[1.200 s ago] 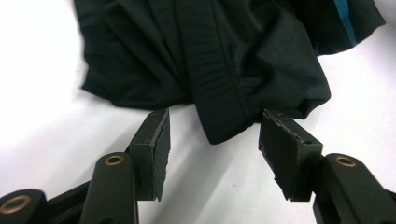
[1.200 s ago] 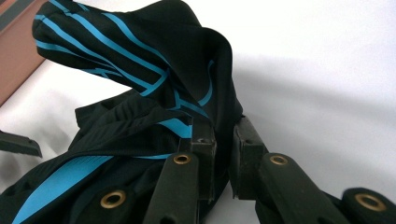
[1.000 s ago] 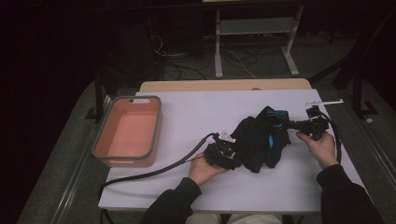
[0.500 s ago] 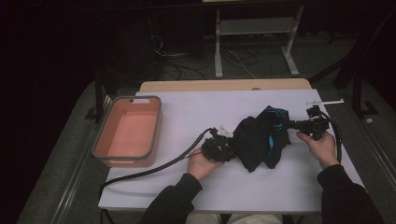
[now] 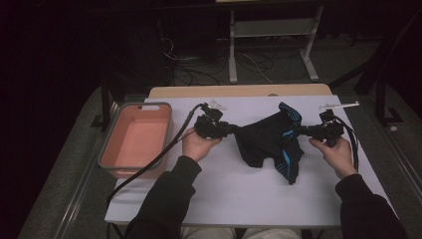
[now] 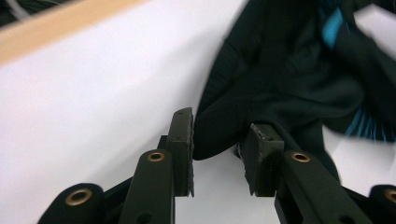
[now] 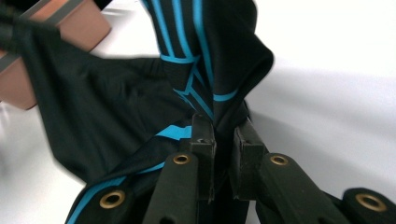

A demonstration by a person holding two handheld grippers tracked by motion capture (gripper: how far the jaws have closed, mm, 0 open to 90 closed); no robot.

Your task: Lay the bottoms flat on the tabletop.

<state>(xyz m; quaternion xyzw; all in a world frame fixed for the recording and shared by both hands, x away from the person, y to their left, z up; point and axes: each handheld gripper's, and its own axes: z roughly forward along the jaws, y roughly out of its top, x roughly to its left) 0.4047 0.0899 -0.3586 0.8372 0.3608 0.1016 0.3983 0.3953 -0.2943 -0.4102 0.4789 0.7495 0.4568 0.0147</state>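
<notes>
The left gripper has its jaws parted, with a rounded fold of the black garment sitting in the gap between them; the fold lies against the left jaw and just reaches the right one, so the cloth is not pinched there. In the high view this gripper sits at the garment's left end, held by the person's left hand, its cable trailing across the pink tray's near corner and off the worktop's front edge. The right gripper is clenched on the garment, a bunched edge with bright blue stripes squeezed between its nearly closed jaws and rising above them. From above, the right gripper meets the garment's right end, and the right hand holds it from behind. The garment is stretched between the two grippers over the middle of the white worktop, its centre sagging toward the person, with a blue-striped flap hanging lower right and another corner poking up at the top (whether it is lifted clear of the surface I cannot tell). The pink tray stands at the worktop's left edge, well apart from the garment. A tan strip borders the far side.
</notes>
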